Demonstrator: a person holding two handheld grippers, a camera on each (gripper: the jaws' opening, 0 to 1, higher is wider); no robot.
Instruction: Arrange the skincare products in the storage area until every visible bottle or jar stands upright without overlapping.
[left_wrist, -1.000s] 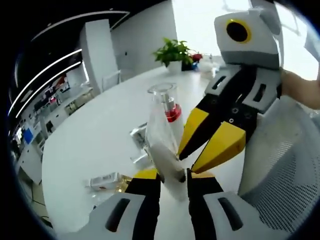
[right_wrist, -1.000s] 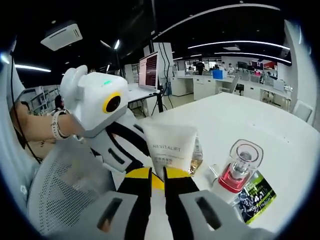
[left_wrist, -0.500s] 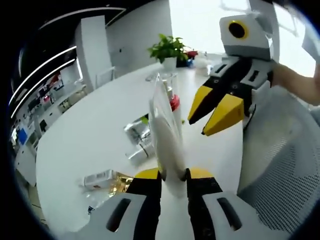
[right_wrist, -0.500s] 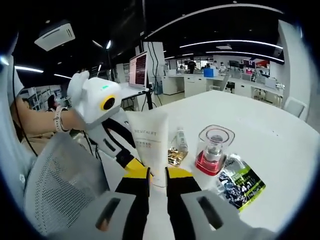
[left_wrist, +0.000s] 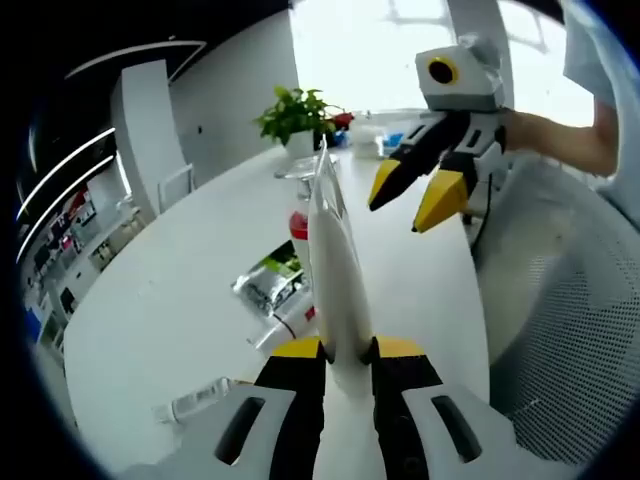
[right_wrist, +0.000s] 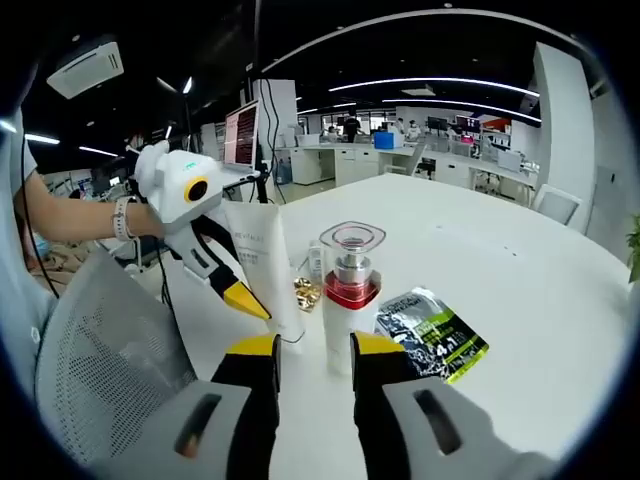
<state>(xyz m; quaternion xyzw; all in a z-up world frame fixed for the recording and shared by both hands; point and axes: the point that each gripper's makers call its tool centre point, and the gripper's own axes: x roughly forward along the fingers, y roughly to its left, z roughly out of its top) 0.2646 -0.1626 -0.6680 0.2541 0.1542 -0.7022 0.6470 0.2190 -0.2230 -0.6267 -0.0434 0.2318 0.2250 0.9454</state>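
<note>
An open-plan office surrounds the round white table (right_wrist: 520, 270); near its edge the left tool (left_wrist: 346, 352) clamps an upright white plastic tube (left_wrist: 335, 270) beside a clear red-banded bottle (right_wrist: 351, 285), while the right tool (right_wrist: 312, 345) hangs released

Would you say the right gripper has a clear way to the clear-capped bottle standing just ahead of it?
Probably yes: the right gripper is open, the bottle stands right beyond its jaws, and the white tube sits off to one side.

Round white table (right_wrist: 520, 260), clear-capped bottle with red band (right_wrist: 350, 285) standing upright near its edge, green-and-black sachet (right_wrist: 432, 333) flat just right, small gold item (right_wrist: 305, 292) behind, potted plant (left_wrist: 292, 118) at far side.
</note>
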